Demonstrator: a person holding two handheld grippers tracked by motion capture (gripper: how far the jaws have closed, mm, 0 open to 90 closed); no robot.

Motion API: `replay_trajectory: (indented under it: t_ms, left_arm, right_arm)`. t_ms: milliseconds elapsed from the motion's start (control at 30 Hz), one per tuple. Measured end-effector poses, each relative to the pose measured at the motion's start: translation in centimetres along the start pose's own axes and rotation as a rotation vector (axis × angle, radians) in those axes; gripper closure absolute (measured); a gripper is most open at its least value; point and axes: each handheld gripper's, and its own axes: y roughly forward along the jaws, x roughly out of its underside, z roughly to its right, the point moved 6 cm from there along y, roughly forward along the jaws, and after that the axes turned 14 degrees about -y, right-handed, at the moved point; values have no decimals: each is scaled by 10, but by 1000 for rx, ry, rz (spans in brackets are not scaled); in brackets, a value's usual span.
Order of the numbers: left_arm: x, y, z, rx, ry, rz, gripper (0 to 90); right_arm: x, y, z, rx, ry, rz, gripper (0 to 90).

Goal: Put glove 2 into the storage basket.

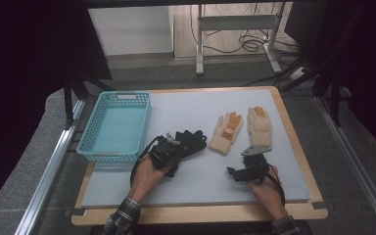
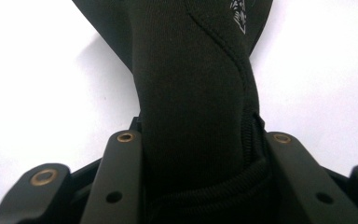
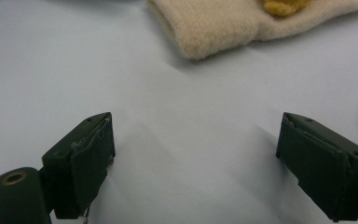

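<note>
Pinching the black glove (image 2: pixel 191 93) by its cuff with the left gripper (image 1: pixel 169 149), just right of the empty turquoise basket (image 1: pixel 115 125). Hovering with the right gripper (image 3: pixel 196 158), jaws spread wide, near the cream gloves (image 1: pixel 240 129). Probably just starting: nothing in the basket yet.

We see free room on the surface (image 1: pixel 191 188) along its near edge and in the middle, between the two hands. At the far left the blue basket (image 1: pixel 114 125) blocks the way, though its inside is empty. The black glove (image 1: pixel 188 141) lies just right of it and fills the jaws of the left gripper (image 1: pixel 172 145). The two beige gloves (image 1: pixel 241 128) occupy the far right part. The right gripper (image 1: pixel 233 173) has wide jaws with bare surface between them.
</note>
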Motion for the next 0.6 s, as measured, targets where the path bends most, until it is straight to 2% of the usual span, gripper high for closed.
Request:
replay_trajectory:
  t_ms: [233,600]
  left_arm:
    - [-19,-15,0,26,-20,47,638]
    - [-46,-37,-9,28,-44,84,631]
  right_arm:
    - [0,0,0,0,-1,0,110]
    - [0,0,0,0,-1,0,110]
